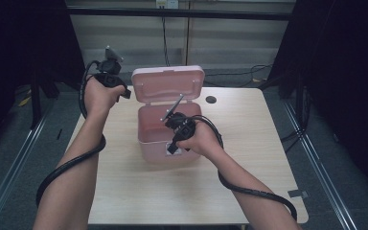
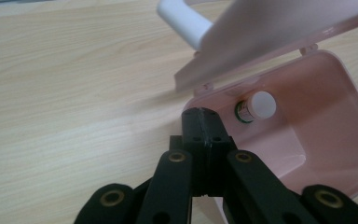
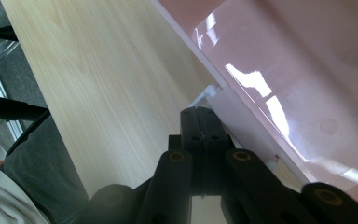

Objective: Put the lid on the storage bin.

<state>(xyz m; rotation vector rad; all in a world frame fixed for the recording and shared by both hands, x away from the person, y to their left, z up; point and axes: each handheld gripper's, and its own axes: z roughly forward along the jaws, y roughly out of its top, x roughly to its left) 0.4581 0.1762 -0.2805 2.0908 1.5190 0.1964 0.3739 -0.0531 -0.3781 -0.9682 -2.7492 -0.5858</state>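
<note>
A pink plastic box [image 1: 165, 143] stands in the middle of the wooden table with its lid [image 1: 167, 82] tilted up at the back. Inside lies a small bottle [image 2: 256, 106] with a white cap and a green-edged label. The lid's white handle [image 2: 182, 18] sticks out above. My left gripper [image 1: 123, 91] is shut with nothing in it, its tips [image 2: 202, 116] just outside the box's rim near the lid's left hinge. My right gripper [image 1: 173, 146] is also shut and holds nothing, hanging over the box's front edge, tips [image 3: 200, 114] beside the pink wall [image 3: 284, 70].
A dark round hole [image 1: 211, 99] marks the table's [image 1: 249, 158] far right part. Grey floor with metal rails [image 1: 316, 163] runs along both sides. Dark curtains hang left and right. Gripper cables trail along both forearms.
</note>
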